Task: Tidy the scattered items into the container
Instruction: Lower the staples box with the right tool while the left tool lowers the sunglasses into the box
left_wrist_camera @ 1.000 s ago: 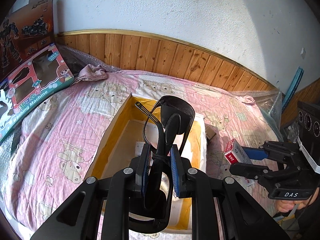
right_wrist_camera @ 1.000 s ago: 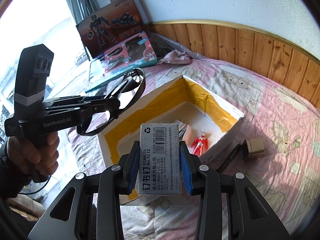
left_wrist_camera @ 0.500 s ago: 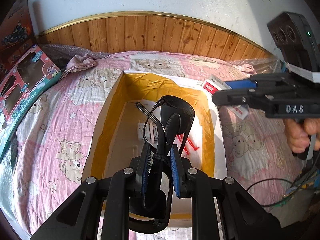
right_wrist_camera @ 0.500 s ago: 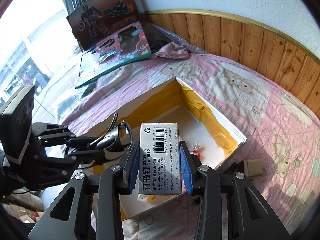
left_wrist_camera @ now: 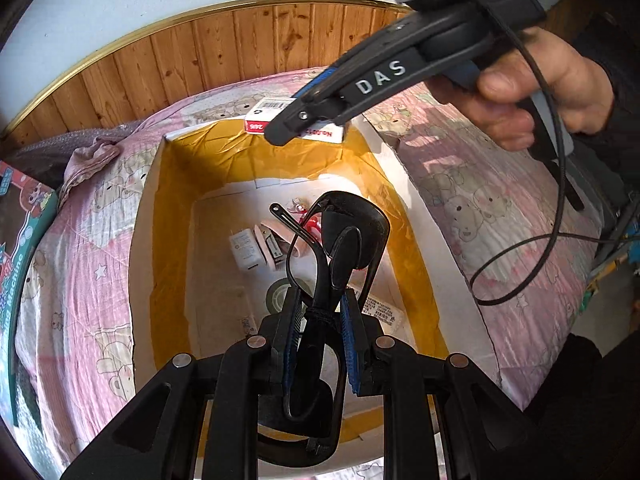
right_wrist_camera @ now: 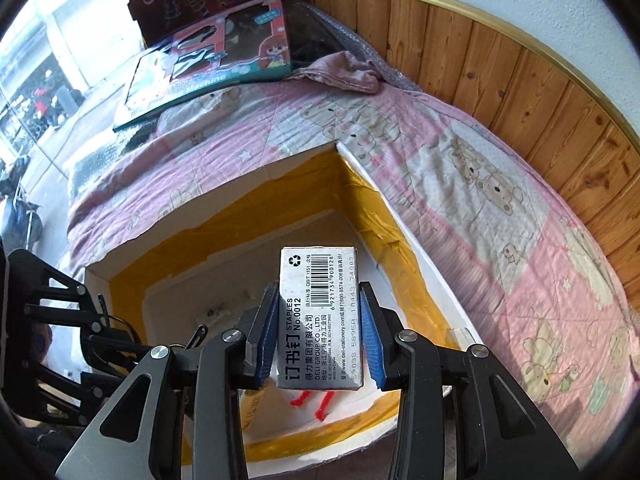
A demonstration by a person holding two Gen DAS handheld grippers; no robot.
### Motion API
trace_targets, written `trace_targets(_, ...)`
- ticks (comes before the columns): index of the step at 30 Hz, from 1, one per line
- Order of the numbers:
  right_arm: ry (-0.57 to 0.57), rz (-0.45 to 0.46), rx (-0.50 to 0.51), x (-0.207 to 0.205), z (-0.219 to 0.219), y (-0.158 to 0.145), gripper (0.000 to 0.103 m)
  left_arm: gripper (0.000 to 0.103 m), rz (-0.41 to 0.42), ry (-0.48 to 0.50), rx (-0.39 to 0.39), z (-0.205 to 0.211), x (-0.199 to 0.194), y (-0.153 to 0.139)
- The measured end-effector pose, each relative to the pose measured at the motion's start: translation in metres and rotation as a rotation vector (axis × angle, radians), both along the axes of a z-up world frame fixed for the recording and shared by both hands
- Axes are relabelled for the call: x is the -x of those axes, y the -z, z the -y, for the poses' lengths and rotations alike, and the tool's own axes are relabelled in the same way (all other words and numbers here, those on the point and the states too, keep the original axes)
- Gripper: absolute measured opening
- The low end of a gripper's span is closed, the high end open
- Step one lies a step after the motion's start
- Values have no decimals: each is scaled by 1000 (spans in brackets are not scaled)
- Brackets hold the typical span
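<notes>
Both grippers loaded, held above the open box.
Left gripper [left_wrist_camera: 318, 316] clamps black sunglasses [left_wrist_camera: 340, 248] over the box [left_wrist_camera: 160, 208]; right gripper [right_wrist_camera: 320, 336] pinches staples box [right_wrist_camera: 318, 316] over its far wall.

The sunglasses [left_wrist_camera: 344, 240] are of glossy black plastic. The staple box [right_wrist_camera: 320, 316] is matt printed cardboard. The container [left_wrist_camera: 148, 240] has white rough walls, with shiny yellow tape wrinkled inside. The quilt [right_wrist_camera: 460, 168] is soft stitched cloth. The wall panel [left_wrist_camera: 224, 48] is varnished wood.
</notes>
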State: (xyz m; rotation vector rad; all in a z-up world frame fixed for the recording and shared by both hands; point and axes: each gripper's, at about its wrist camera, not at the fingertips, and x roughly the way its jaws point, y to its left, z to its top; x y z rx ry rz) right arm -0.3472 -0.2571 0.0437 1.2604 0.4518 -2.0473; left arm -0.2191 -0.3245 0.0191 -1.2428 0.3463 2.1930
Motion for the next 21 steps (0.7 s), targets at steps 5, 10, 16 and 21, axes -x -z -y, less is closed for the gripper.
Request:
trace_targets(5,-62,-18,-73,11,17,13,39,21,-3,84,33,-3,1,6)
trace_targets(10,-125,3,-152,21,35,34,39,20,10,170,46,-6,2,13)
trace_targets(16,-189,27,-228,30,53,58,39,20,23,244,75,-10,2,21)
trace_targets(21,-211,22,-285,37,62,74,39,20,41,300,102,-12,5,31)
